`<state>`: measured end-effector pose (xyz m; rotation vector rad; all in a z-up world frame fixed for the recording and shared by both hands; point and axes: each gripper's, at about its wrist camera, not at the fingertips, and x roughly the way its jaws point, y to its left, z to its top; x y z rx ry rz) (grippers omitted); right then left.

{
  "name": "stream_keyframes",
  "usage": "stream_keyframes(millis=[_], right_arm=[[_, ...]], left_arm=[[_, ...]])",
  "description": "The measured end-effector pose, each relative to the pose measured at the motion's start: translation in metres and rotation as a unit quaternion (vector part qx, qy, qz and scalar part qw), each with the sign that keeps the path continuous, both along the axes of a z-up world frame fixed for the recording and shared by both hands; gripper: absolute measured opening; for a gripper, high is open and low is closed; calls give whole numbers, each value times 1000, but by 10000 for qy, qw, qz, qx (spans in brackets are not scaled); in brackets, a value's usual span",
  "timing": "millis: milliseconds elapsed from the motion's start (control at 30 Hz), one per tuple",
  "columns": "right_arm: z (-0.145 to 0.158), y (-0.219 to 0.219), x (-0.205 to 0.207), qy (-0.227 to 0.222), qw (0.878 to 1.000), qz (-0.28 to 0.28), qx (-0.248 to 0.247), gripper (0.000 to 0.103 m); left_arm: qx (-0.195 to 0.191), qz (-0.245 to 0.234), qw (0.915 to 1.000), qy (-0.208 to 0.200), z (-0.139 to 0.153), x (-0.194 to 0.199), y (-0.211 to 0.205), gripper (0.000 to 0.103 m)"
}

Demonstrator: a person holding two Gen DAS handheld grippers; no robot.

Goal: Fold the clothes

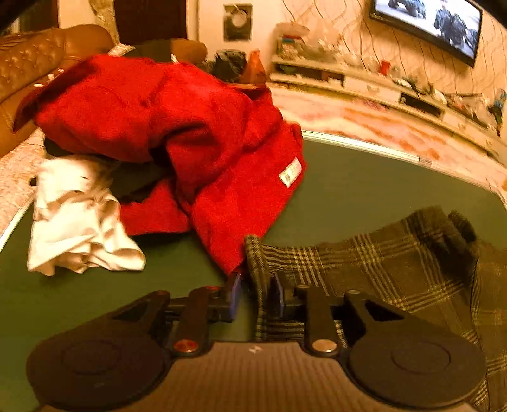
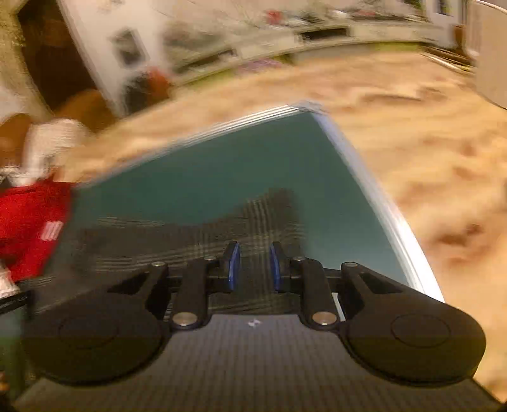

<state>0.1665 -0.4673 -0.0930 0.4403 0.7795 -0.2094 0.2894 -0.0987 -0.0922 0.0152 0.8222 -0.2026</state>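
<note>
Home living room: wall-mounted TV [image 1: 431, 23], long cluttered media shelf [image 1: 364, 79], brown leather sofa [image 1: 28, 63], marble-pattern floor [image 1: 364, 123], clothes heaped on green table [image 1: 364, 190].

red garment [image 1: 177, 126], white label [image 1: 290, 173], print illegible

Your left gripper [image 1: 255, 296] and right gripper [image 2: 253, 266] look alike: matte black linkage arms with round silver pivot screws, two large black discs at the sides, and a ribbed grey body bearing a small white mark. The fingertips [image 2: 233, 266] carry blue pads. On the left, one screw glints reddish.
</note>
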Motion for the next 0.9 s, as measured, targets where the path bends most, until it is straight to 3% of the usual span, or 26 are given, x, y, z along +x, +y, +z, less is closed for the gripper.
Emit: stream_keyframes(millis=[67,100,167,233,367,433,567,767,900], right_arm=[[-1,11,10,-23,9989,457,40,26],[-3,16,18,29,9981,614,6,27],[-12,27,35,243,9968,737,-193,28],[-25,31,45,662,9949,563,-517,28],[-28,37,38,1040,9884,287,-1069,27],[-30,36,30,1122,9863,99,-1208,26],[-33,30,21,1143,9859,-158,-1211,26],[-35,32,2,1222,9813,-360,-1440,27],[-32,35,2,1286,9787,-451,-1534,36]], left_arm=[[-39,-98,9999,-127,4,-5,-1,31],[-55,-224,9996,-132,6,-8,-7,39],[-61,-327,9994,-102,4,-12,-17,42],[-20,-342,9994,-13,-2,-13,-21,46],[108,-449,9988,184,-18,-11,-20,48],[195,-578,9980,194,-24,-12,-24,65],[492,-766,9957,191,-29,-13,-49,86],[315,-1002,9945,49,-34,-6,-57,91],[284,-1215,9921,111,-33,0,-58,92]])
